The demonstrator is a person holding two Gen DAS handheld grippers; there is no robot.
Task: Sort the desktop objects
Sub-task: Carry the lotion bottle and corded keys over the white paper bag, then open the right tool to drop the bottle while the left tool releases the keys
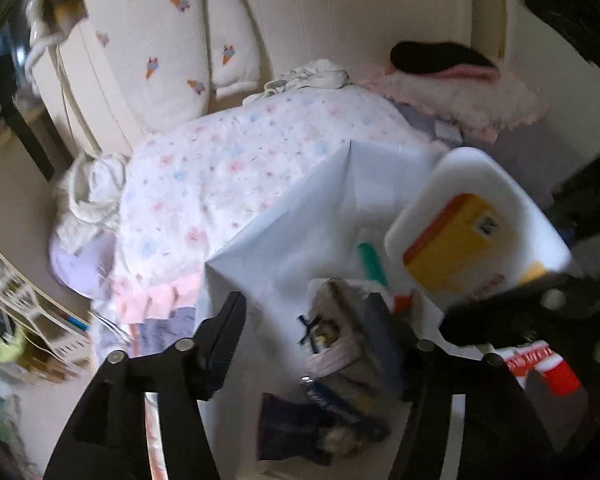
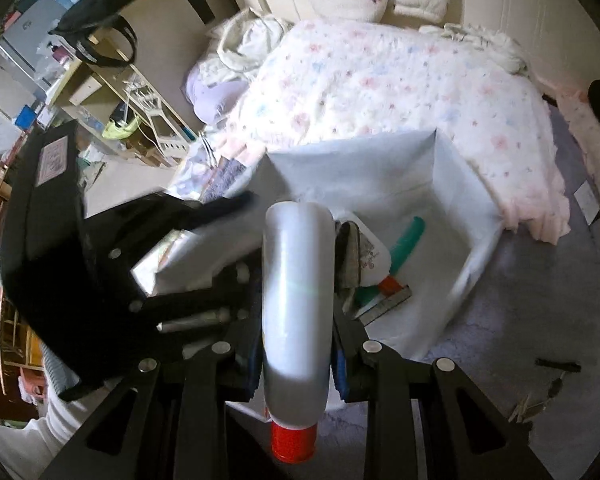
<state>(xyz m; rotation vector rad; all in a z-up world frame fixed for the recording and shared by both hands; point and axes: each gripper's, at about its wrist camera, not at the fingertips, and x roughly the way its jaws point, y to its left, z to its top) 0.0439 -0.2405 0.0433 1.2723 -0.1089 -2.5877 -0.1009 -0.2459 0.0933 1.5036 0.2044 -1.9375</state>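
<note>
Here, the right gripper (image 2: pixel 296 364) clamps a white bottle with a red cap (image 2: pixel 298 292) just above the white box (image 2: pixel 380 164) on the bed. The left gripper (image 1: pixel 304 328) hangs with jaws apart over the same box, where a teal comb (image 2: pixel 410 236) lies.

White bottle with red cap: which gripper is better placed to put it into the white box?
Right. The right gripper already clamps the white bottle above the white box. The left gripper is open and holds nothing.
</note>
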